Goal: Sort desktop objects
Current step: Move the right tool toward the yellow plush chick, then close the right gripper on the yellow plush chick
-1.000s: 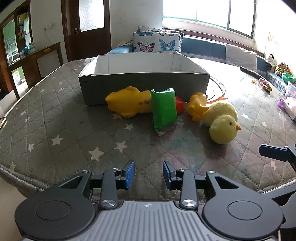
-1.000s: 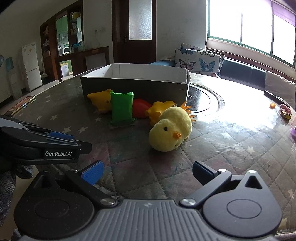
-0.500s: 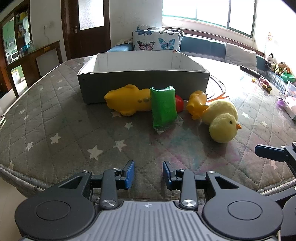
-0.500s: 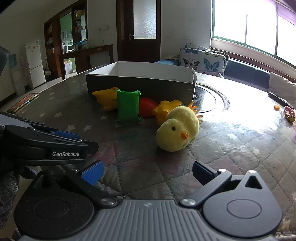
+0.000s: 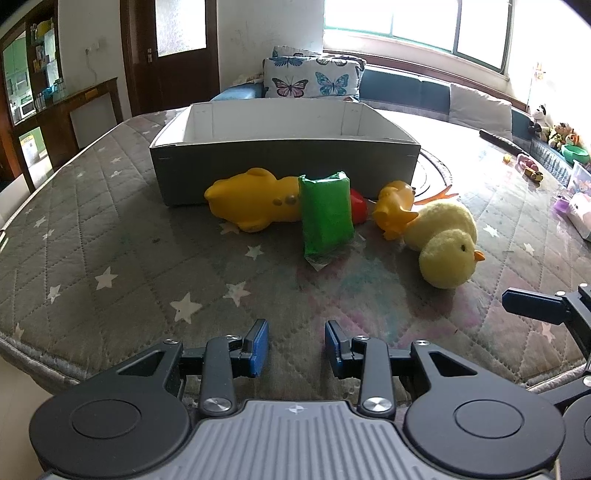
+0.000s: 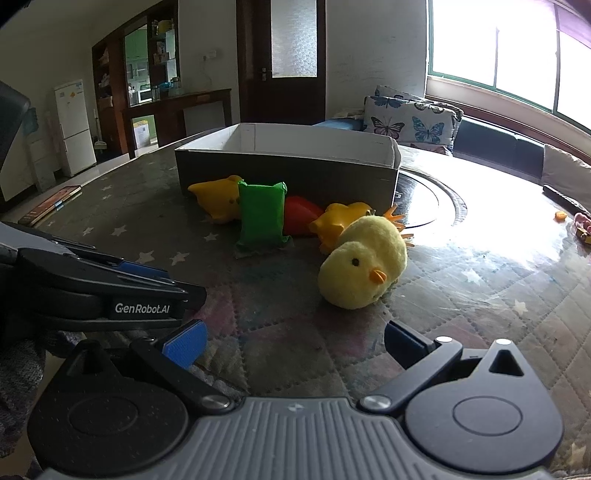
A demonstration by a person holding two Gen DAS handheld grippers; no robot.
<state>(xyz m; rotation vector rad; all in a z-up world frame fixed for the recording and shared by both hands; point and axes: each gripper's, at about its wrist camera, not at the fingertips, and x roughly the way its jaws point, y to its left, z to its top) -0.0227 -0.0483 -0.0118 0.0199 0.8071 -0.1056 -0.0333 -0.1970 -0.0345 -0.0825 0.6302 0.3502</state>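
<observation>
Both my tongs hang empty over the near edge of the quilted star-patterned table cover: left gripper half open, right gripper wide. Nothing is sorted yet. The fuzzy yellow plush chick lies nearest, the green plastic packet and yellow rubber toy against the grey open cardboard box mid-surface. Next, I'd reach forward for the chick.

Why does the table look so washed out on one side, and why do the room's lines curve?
Right wrist view: window light glares off the table, bleaching its right side, while the left lies in shade. Left wrist view: the window is blown out and the far right tabletop pale. Both views: the fisheye lens bows the edges; the plush chick stays sharp.
</observation>
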